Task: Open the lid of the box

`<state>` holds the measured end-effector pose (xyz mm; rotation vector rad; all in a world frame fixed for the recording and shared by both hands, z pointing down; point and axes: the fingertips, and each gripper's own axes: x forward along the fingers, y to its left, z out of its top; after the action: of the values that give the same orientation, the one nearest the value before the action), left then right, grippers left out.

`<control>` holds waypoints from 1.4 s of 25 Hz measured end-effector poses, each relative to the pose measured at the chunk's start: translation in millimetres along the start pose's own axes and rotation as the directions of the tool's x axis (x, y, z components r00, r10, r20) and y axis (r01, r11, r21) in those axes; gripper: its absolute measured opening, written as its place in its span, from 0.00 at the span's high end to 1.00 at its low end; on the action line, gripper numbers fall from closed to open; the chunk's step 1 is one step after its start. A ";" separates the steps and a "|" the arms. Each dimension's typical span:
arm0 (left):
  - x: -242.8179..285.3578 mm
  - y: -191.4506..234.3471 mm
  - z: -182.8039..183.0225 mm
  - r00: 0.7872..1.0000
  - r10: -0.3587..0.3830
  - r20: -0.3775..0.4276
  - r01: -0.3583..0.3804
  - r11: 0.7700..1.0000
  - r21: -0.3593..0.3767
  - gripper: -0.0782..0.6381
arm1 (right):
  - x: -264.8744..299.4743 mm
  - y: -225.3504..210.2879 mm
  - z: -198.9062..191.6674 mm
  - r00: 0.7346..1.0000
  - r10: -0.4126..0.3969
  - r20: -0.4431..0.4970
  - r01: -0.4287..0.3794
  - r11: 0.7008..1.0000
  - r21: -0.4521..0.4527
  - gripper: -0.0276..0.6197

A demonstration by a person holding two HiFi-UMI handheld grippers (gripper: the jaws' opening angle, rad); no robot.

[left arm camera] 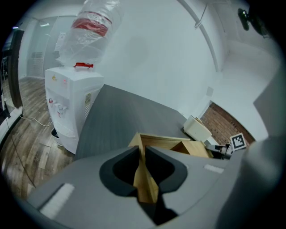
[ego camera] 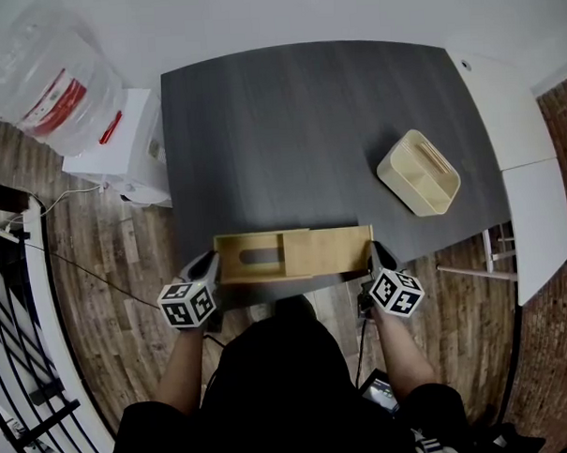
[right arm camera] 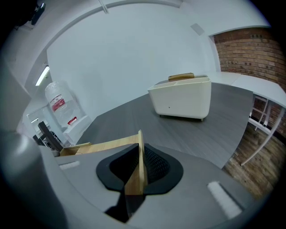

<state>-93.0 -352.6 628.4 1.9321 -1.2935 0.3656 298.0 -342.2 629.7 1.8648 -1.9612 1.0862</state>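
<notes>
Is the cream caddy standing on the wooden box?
No, the cream caddy stands on the dark table, apart from the wooden box.

**Left gripper** (ego camera: 208, 264) — my jaws are nearly together, pads pressed on either face of the thin end wall of the wooden box (ego camera: 294, 254). **Right gripper** (ego camera: 379, 255) — my jaws are clamped the same way on the opposite end wall. Both grippers point forward and down, mirroring each other. The left marker cube (ego camera: 187, 304) and the right marker cube (ego camera: 396, 292) face up. My left forearm (ego camera: 182, 366) and right forearm (ego camera: 402, 352) run back to my sides.
</notes>
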 end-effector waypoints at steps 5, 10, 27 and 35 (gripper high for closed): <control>-0.6 -0.5 -0.6 1.000 0.001 0.000 -0.001 1.000 0.000 0.83 | -2.3 -7.7 1.6 1.000 -0.021 0.007 0.021 1.000 0.022 0.89; -0.3 -0.8 0.0 1.000 0.002 0.001 -0.002 1.000 0.007 0.83 | -3.3 -11.2 4.2 0.999 -0.034 0.020 0.034 0.999 0.027 0.89; -0.7 0.1 -0.6 1.000 0.014 -0.002 -0.014 1.000 0.016 0.83 | -4.2 -26.5 5.9 0.998 -0.055 0.016 0.054 0.998 0.028 0.89; -1.1 -0.5 -0.4 1.000 0.017 0.003 -0.017 1.000 0.012 0.83 | -8.1 -31.1 6.7 0.997 -0.071 0.018 0.070 0.997 0.027 0.89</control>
<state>-93.0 -351.5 627.8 1.9335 -1.3129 0.3803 330.5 -337.7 630.9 1.9496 -1.8845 1.0826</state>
